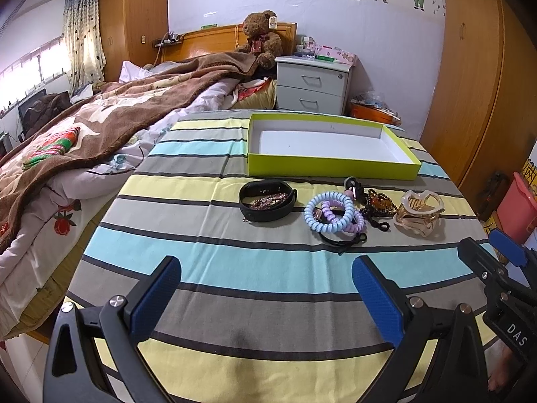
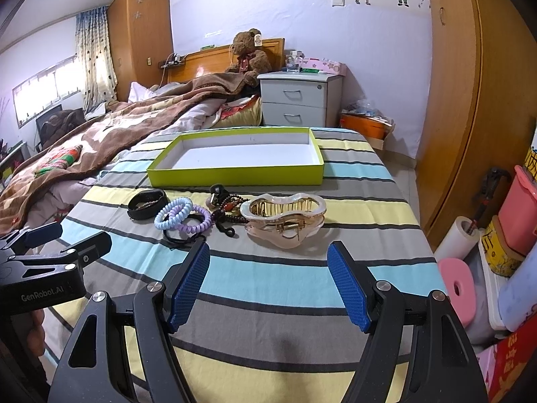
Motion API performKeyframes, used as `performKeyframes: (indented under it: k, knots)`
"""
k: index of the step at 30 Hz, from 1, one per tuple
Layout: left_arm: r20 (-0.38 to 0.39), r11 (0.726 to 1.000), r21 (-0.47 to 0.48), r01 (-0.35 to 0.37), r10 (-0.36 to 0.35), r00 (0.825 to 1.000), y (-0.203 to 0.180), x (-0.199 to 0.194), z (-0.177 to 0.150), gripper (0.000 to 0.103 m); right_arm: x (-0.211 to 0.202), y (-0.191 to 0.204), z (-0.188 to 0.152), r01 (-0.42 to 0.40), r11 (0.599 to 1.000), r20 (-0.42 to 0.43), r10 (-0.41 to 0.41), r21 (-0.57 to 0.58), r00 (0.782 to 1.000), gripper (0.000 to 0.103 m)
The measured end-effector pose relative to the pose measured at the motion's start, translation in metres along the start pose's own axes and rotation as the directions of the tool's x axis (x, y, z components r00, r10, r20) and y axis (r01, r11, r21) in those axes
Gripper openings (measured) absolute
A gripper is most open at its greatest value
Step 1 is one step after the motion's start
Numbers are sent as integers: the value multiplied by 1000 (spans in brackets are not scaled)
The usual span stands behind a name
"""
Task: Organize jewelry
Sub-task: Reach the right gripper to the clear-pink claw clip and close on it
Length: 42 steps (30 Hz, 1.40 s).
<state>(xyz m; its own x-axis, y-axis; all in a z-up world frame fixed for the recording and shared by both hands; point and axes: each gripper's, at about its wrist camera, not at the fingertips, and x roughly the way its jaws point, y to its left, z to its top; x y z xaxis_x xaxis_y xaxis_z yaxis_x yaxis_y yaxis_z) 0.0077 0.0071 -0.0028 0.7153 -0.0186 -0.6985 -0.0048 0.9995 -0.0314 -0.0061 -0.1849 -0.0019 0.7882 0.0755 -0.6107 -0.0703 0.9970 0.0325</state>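
A: We record the left gripper (image 1: 266, 277) with jaws spread wide and holding nothing, above the striped cloth (image 1: 214, 262). The right gripper (image 2: 268, 268) is likewise wide open and holding nothing.

B: Agreed. We note the jewelry in a row on the cloth, between the grippers and the green box (image 2: 235, 169): 1 black band (image 1: 266, 201), 2 coil hair ties (image 1: 330, 213), beaded pieces (image 1: 377, 203), then a translucent claw clip (image 2: 287, 218), nearest the right gripper.
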Motion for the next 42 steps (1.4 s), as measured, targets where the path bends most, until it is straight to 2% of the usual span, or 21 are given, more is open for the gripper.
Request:
performKeyframes:
  k: [5, 11, 18, 23, 25, 27, 33, 38, 41, 42]
  knots:
    - [-38, 1000, 17, 14, -14, 999, 5, 11, 2, 103, 3, -8, 0, -20, 1000, 7, 20, -4, 1000, 73]
    - [-49, 999, 6, 35, -34, 998, 21, 19, 8, 103, 16, -20, 12, -97, 995, -11, 96, -34, 995, 73]
    - [-52, 998, -15, 67, -68, 996, 39, 26, 22, 103, 45, -20, 35, -230, 967, -71, 223, -113, 972, 73]
    - [-75, 996, 8, 94, -93, 993, 39, 32, 26, 103, 59, -12, 42, -287, 918, -151, 254, -273, 955, 73]
    - [-85, 992, 1, 123, -123, 989, 38, 34, 27, 103, 64, -15, 46, -291, 909, -174, 248, -298, 953, 72]
    - [-101, 990, -2, 142, -141, 985, 37, 39, 29, 103, 71, -19, 49, -343, 885, -225, 281, -314, 933, 72]
    - [-151, 990, 3, 140, -138, 979, 31, 53, 31, 103, 89, -19, 50, -403, 831, -334, 281, -384, 900, 65]
    - [-163, 990, 11, 138, -135, 977, 28, 58, 36, 103, 100, -12, 45, -429, 778, -402, 248, -459, 881, 62]
    - [-165, 992, 18, 127, -122, 979, 27, 61, 40, 103, 105, -10, 44, -426, 760, -420, 221, -492, 880, 53]
    - [-166, 992, 17, 128, -123, 978, 28, 62, 40, 103, 104, -10, 45, -424, 750, -424, 211, -508, 881, 45]
